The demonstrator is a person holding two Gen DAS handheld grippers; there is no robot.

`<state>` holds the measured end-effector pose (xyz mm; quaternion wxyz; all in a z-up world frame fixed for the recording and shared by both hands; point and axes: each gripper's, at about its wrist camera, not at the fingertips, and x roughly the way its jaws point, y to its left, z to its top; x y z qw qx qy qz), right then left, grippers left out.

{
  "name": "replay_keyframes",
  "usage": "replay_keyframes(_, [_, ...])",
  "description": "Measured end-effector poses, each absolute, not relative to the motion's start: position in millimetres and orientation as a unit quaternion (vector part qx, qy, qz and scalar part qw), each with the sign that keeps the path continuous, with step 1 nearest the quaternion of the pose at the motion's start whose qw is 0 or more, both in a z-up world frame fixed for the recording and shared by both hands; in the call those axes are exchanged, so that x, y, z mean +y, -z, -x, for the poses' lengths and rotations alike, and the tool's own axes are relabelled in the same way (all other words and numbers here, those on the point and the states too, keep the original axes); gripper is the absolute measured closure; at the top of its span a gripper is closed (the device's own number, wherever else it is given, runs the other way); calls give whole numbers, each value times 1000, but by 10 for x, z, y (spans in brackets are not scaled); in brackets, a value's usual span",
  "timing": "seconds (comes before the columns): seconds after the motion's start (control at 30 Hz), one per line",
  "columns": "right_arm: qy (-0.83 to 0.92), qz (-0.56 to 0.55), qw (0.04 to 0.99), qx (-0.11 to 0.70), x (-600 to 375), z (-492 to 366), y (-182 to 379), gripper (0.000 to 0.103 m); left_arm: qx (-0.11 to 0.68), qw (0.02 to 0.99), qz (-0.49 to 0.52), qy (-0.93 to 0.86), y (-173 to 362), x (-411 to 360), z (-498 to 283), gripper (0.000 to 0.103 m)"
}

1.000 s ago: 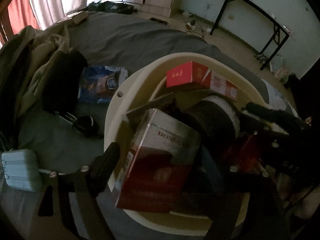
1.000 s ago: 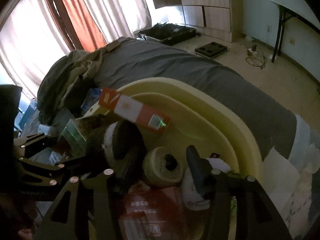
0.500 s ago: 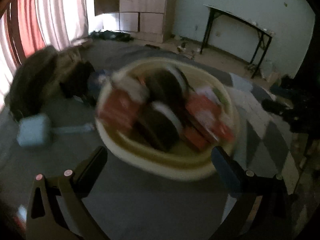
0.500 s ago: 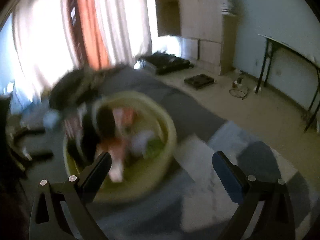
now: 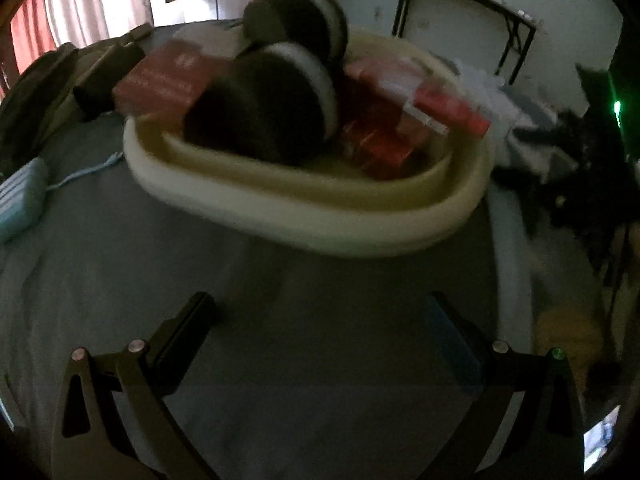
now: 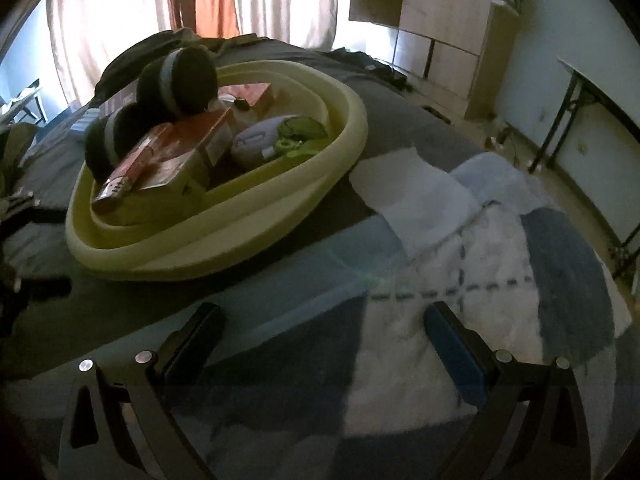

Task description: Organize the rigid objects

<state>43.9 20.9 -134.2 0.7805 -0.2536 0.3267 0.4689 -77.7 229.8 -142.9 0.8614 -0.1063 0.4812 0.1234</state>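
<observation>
A cream oval basin (image 5: 360,224) (image 6: 224,236) sits on the grey bed, filled with several things. Two dark round pieces with pale bands (image 5: 276,108) (image 6: 176,80) lean in it beside red boxes (image 5: 168,76) (image 6: 168,156). A pale oval case and green bits (image 6: 280,140) lie at its far side. My left gripper (image 5: 320,312) hangs open over bare sheet, well short of the basin. My right gripper (image 6: 324,320) is open too, above the checked blanket, with nothing between its fingers.
A light blue box with a cable (image 5: 20,200) lies at the left. Dark bags and clothes (image 5: 48,92) pile behind it. A blue and white checked blanket (image 6: 500,264) covers the bed's right end. A black-legged table (image 6: 600,120) stands by the wall.
Both grippers have opened wide and pulled back from the basin, which now sits farther off. The red box and other items lie released inside it.
</observation>
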Motion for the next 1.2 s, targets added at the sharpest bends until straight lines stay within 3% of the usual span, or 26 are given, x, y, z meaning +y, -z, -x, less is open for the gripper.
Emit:
replay_keyframes(0.4, [-463, 275, 780, 319, 578, -606, 1454, 0, 440, 874, 93, -185, 1535, 2235, 552, 0])
replay_keyframes(1.2, [-460, 296, 781, 302, 631, -552, 1471, 0, 435, 870, 109, -204, 1537, 2240, 572, 0])
